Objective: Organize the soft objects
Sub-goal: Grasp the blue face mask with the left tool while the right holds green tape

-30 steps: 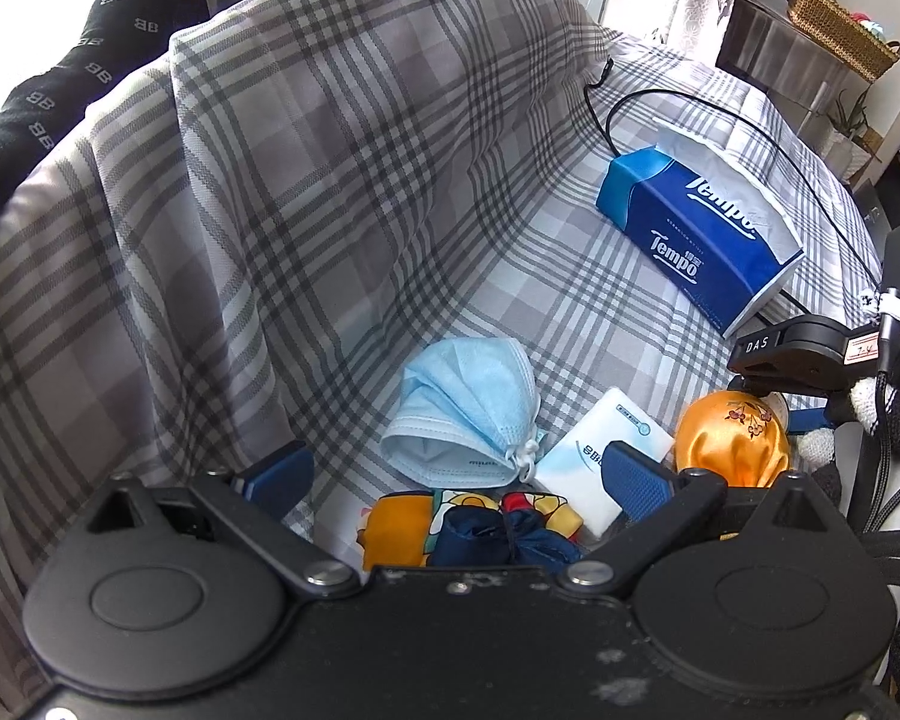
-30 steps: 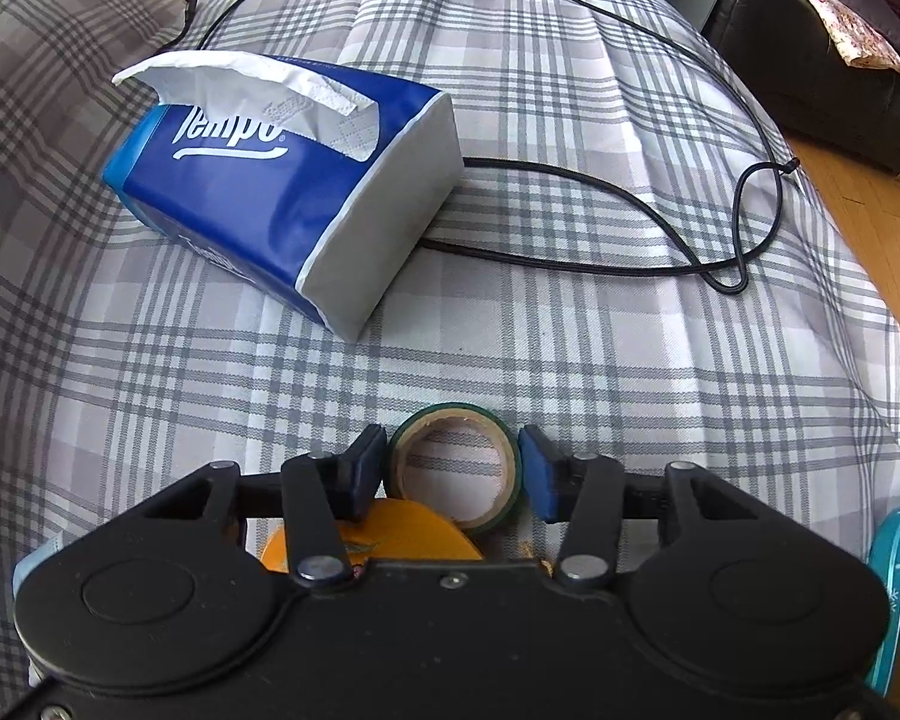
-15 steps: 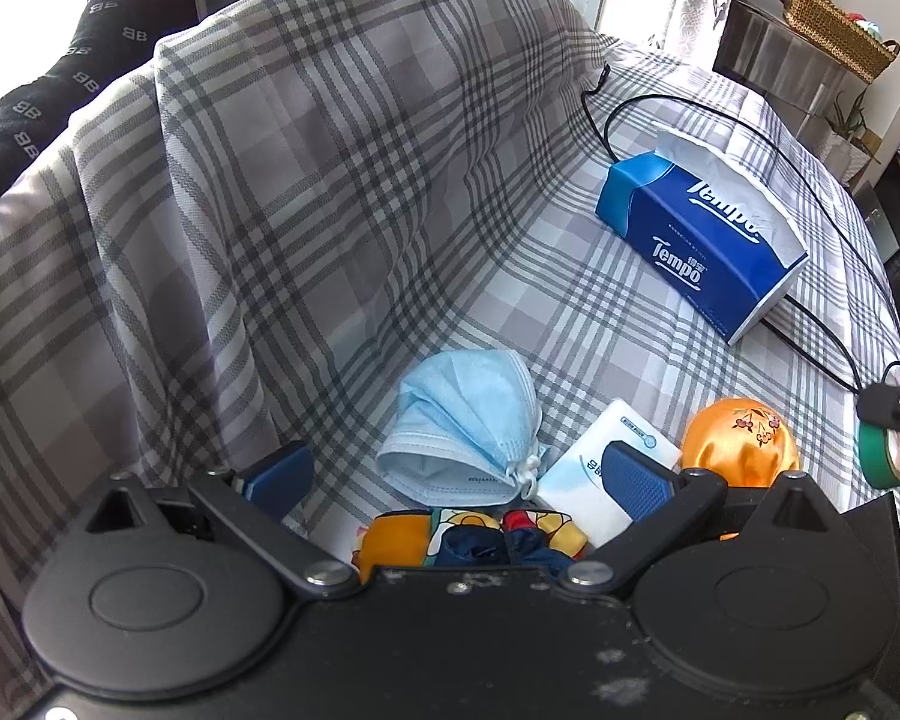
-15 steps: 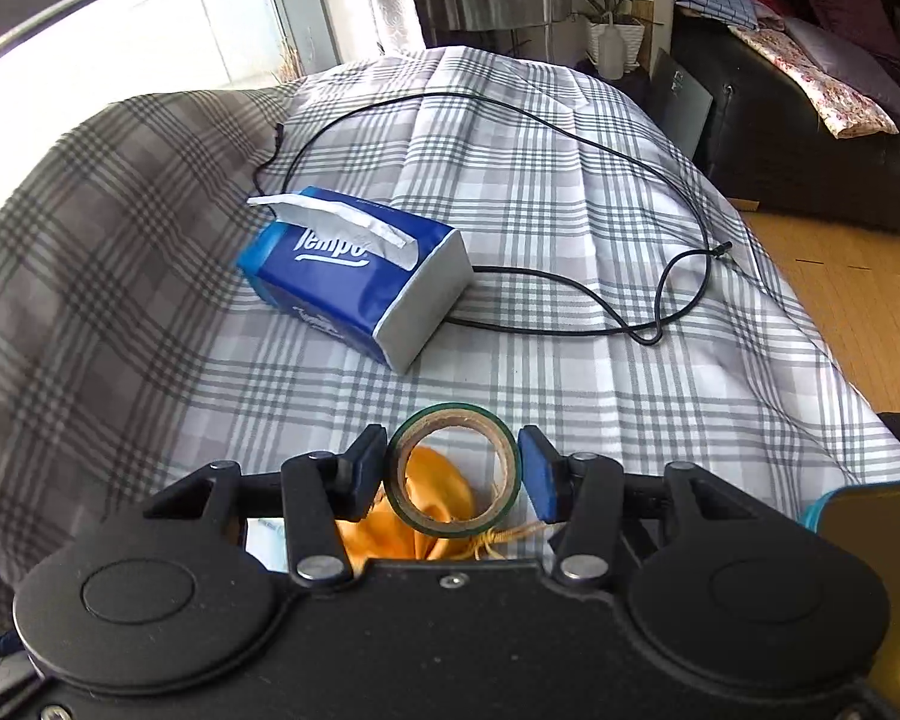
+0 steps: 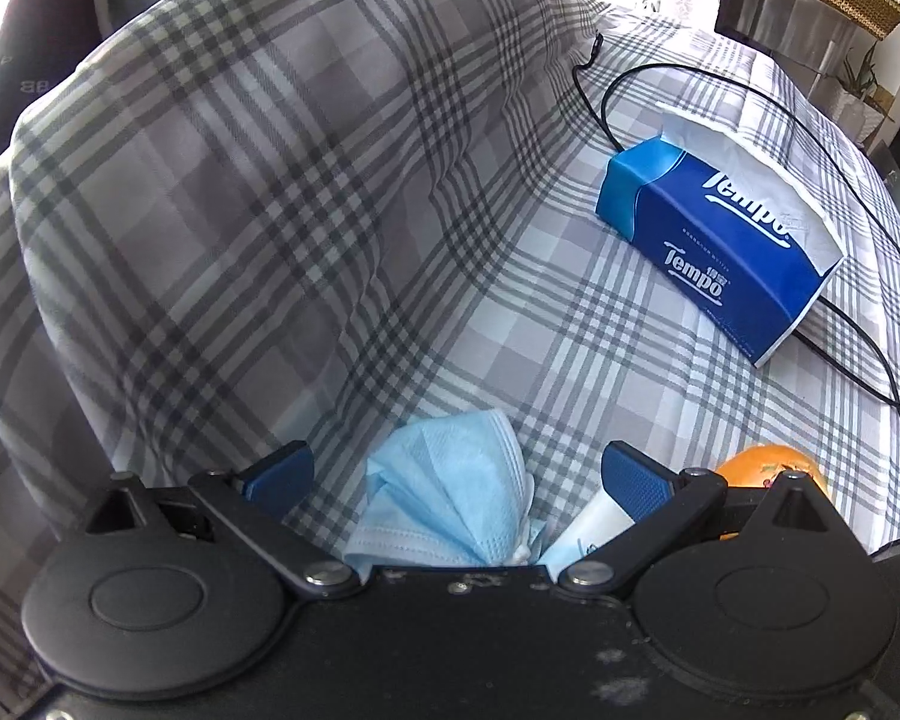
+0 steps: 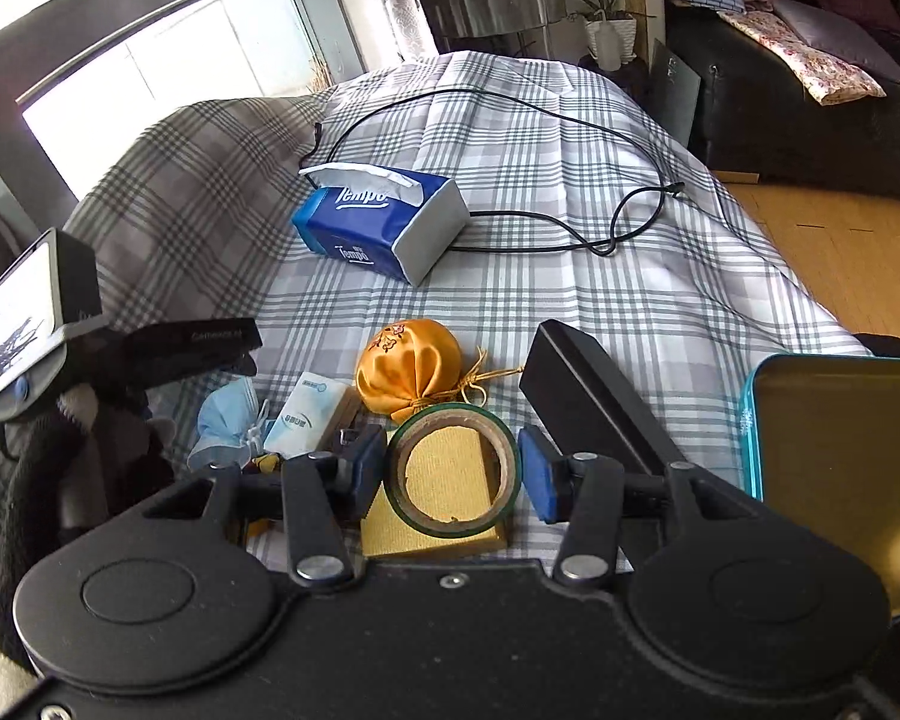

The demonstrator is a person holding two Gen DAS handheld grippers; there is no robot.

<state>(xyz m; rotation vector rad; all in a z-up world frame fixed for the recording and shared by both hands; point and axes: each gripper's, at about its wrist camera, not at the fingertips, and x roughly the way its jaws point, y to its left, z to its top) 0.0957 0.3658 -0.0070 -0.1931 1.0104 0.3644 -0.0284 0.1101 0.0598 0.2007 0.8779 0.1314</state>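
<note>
Grey plaid cloth [image 6: 570, 312] covers the whole surface, with a blue Tempo tissue pack [image 6: 384, 222] and a looped black cable [image 6: 570, 120] further back. Right gripper [image 6: 453, 471] has its jaws clamped on a green-edged roll of tape [image 6: 453, 468], held above a yellow box [image 6: 444, 516]. Left gripper [image 5: 459, 474] sits wide open over a crumpled light-blue face mask [image 5: 450, 492]. Orange satin pouch [image 6: 411, 372] lies near the middle, just beside a small white wipes packet [image 6: 309, 414].

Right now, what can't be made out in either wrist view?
- Left wrist: orange pouch mostly hidden behind left gripper.
- Left wrist: white packet cut off by the gripper body, print unreadable.
- Right wrist: teal tin cut by frame edge.
- Right wrist: face mask partly hidden, left gripper in front.
</note>
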